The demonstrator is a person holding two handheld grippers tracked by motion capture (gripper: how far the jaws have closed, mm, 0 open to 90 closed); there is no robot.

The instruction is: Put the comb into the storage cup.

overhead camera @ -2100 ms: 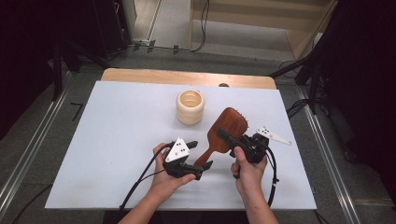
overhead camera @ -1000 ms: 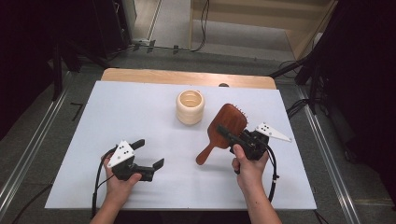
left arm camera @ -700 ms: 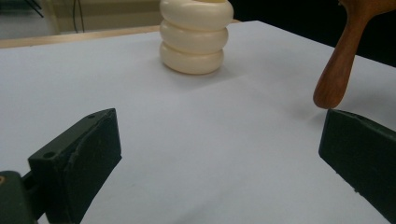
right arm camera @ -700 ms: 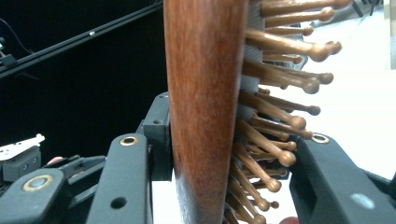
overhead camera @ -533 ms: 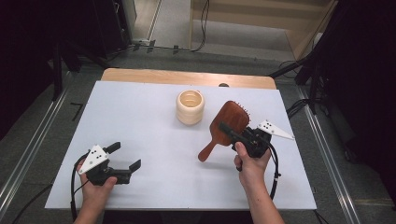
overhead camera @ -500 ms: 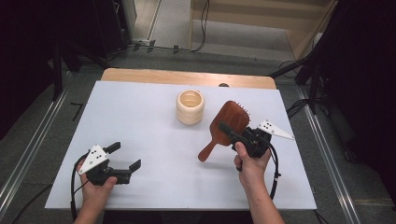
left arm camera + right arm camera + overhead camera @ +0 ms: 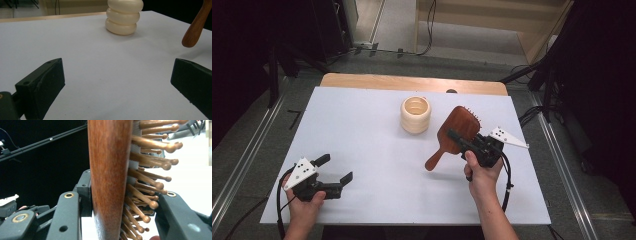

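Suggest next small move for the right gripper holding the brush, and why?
Probably carry the hairbrush toward the cream ringed cup and tip its handle down over the opening. The right gripper is clamped across the brush head, which is lifted with the handle hanging free. The cup stands open just left of it. The left gripper is open and well away.

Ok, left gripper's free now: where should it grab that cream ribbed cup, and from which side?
Take the cup across its ribbed wall, in a groove between two bulges, so the jaws seat. Come in low from the near left, where the open left gripper already faces it; the hairbrush held by the right gripper crowds the right.
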